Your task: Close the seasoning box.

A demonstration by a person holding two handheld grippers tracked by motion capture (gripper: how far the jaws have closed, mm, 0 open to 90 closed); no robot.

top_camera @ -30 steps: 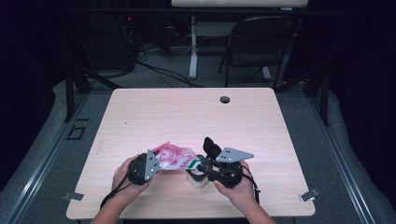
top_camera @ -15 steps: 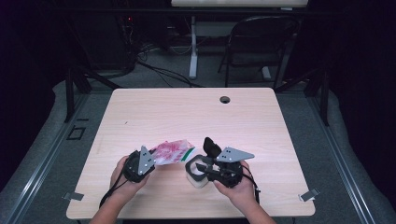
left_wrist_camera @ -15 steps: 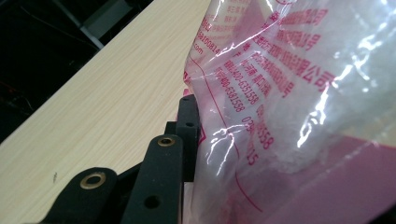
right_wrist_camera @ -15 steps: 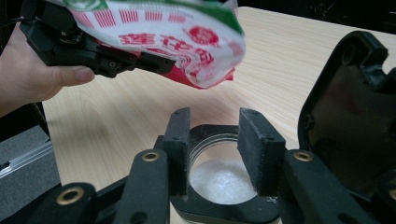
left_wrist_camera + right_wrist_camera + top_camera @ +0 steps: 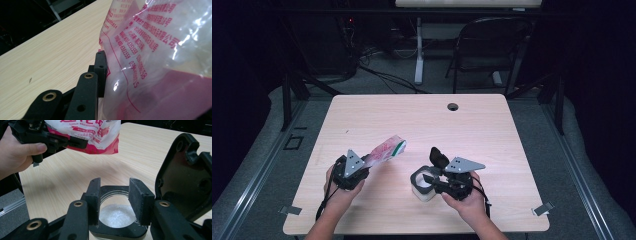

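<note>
Left jaws clamp red-printed bag (image 5: 384,150), open jar (image 5: 117,216) holds white powder

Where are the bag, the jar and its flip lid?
bag (image 5: 386,150), high view, on its pink printed side.
jar (image 5: 117,216), right gripper view, on the white powder inside its mouth.
lid (image 5: 186,180), right gripper view, on the black inner face of the open lid.

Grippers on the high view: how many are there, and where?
2. The left gripper is at the table's front left, holding a pink bag above it. The right gripper is at front centre-right, at the open jar.
</note>
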